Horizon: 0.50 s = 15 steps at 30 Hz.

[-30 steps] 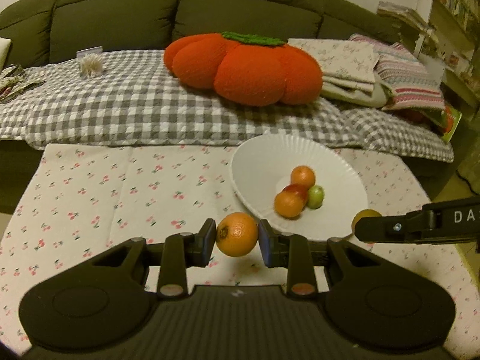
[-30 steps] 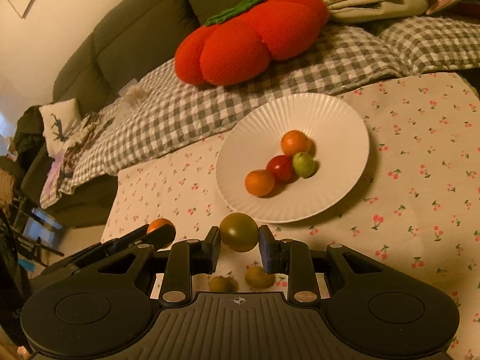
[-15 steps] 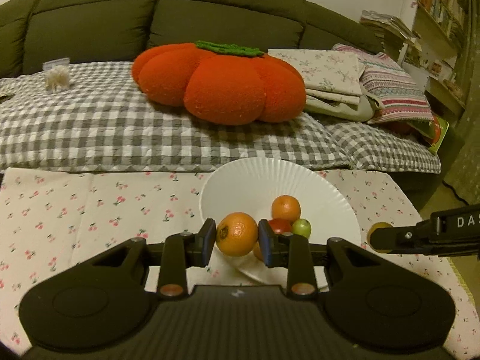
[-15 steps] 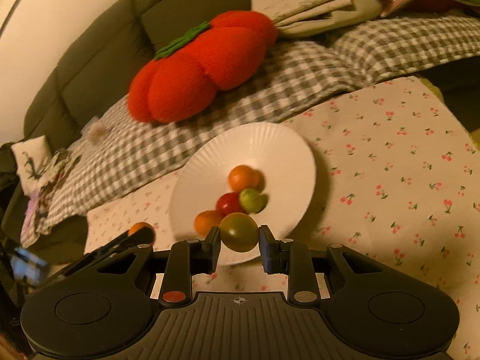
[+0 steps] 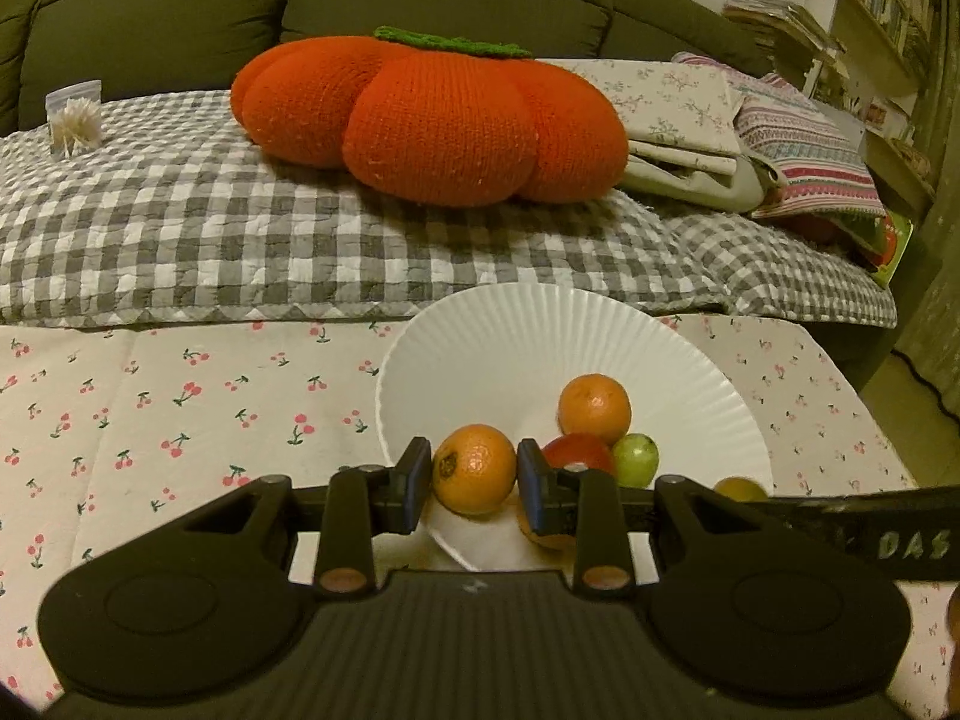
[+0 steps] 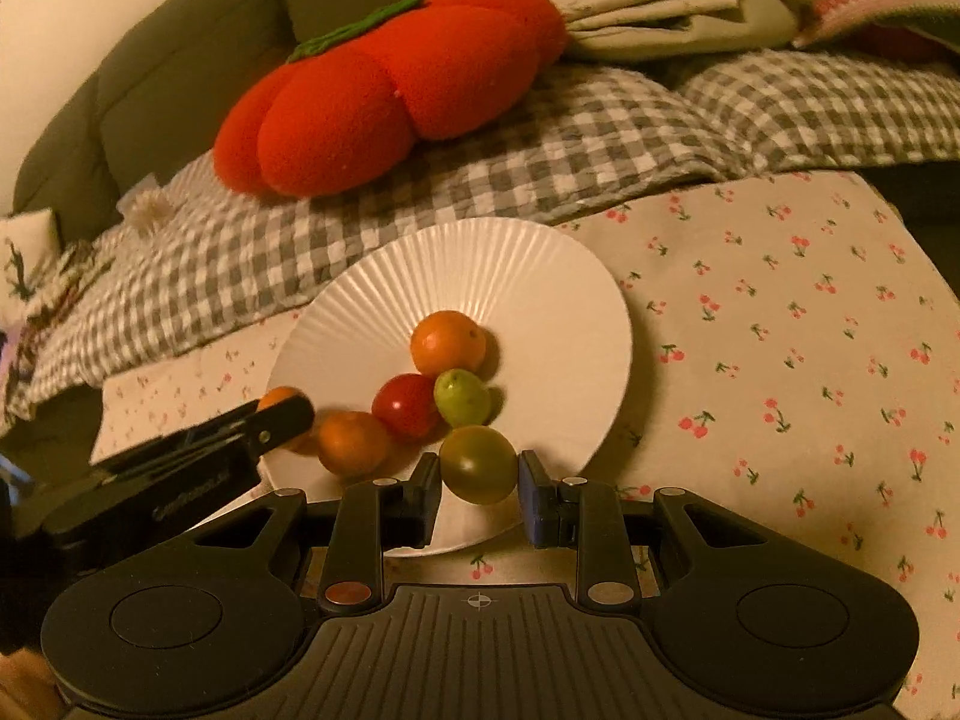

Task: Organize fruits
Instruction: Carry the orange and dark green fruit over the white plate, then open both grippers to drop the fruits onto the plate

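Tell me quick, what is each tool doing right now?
Left tool: closed on an orange, above the plate.
Right tool: closed on a dark green fruit, over the plate's near edge.

Your left gripper point(image 5: 474, 478) is clamped on an orange point(image 5: 474, 469); your right gripper point(image 6: 479, 474) pinches a green fruit point(image 6: 478, 464), both angled downward.

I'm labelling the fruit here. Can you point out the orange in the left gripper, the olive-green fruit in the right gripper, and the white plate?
orange point(image 5: 474, 468), left wrist view, middle of its front.
olive-green fruit point(image 6: 478, 463), right wrist view, centre.
white plate point(image 6: 510, 258), right wrist view, bare ribbed far rim.
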Tool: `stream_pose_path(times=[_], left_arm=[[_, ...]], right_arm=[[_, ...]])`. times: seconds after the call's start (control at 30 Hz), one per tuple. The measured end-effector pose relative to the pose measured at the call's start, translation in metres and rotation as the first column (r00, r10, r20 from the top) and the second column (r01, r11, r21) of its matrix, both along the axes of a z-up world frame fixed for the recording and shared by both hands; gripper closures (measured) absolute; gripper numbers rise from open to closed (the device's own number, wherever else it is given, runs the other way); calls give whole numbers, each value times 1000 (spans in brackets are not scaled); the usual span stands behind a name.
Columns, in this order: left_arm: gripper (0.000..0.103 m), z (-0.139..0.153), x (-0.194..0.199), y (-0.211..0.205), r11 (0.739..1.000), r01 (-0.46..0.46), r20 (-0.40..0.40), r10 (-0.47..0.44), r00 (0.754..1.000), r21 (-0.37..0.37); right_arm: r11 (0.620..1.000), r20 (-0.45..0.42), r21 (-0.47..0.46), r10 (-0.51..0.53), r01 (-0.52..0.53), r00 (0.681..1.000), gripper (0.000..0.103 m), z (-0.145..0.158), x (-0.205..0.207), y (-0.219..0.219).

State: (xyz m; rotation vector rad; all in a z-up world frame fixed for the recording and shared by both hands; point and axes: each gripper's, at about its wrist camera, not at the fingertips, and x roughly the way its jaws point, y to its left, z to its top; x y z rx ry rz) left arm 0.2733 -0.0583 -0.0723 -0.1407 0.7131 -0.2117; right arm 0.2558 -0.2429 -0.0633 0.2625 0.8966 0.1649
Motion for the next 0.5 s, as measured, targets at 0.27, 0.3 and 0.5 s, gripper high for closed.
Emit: stream_pose_path(times=[0.27, 0.3, 0.5], left_arm=[[54, 8, -4, -5, 1000, 9, 26, -9, 1000, -5], [54, 10, -4, -4, 1000, 10, 28, -9, 1000, -14], [53, 24, -6, 7, 997, -38, 20, 39, 999, -67]], right_arm=[[1000, 1, -10, 29, -29, 1000, 69, -7, 4, 10], [1000, 4, -3, 17, -17, 1000, 69, -5, 4, 7], [998, 10, 46, -48, 47, 999, 68, 8, 4, -10]])
